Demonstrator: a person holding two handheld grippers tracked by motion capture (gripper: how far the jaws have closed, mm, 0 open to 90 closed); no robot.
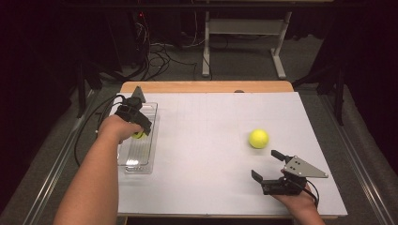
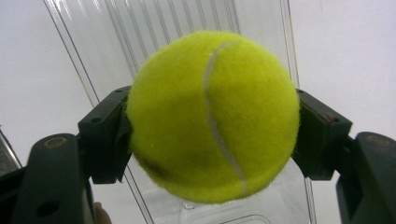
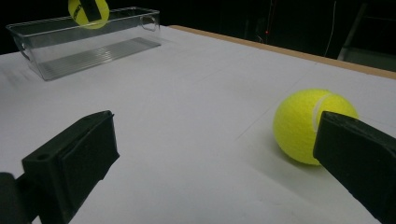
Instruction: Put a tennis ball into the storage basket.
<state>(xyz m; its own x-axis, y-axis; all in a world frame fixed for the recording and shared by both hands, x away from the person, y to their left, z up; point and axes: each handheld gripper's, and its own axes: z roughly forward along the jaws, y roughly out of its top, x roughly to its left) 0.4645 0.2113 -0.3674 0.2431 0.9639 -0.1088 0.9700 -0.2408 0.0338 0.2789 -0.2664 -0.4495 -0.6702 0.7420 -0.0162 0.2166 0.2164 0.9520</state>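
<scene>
1. The held tennis ball [image 2: 212, 116] is sitting clamped between the two black jaws of the left gripper [image 1: 138, 129], one pad pressing on each side of it, with its white seam curving down its face in the left gripper view.
2. That ball is hanging over the clear plastic bin [image 1: 149, 161], which is lying at about 9 o'clock on the white table [image 1: 211, 187]; in the right gripper view the ball [image 3: 88, 12] is showing at the bin's rim [image 3: 60, 23], above its ribbed floor.
3. The person's left hand [image 1: 117, 127] is gripping the tool, the forearm coming in from 7 o'clock.
4. The second tennis ball [image 1: 258, 138] is lying loose on the table at about 3 o'clock, well apart from the bin.
5. The right gripper [image 1: 267, 165] is resting at 5 o'clock, its jaws standing wide apart with nothing between them.
6. That loose ball [image 3: 308, 126] is sitting near the right gripper, at about 12 o'clock from it, partly behind one jaw in the right gripper view.
</scene>
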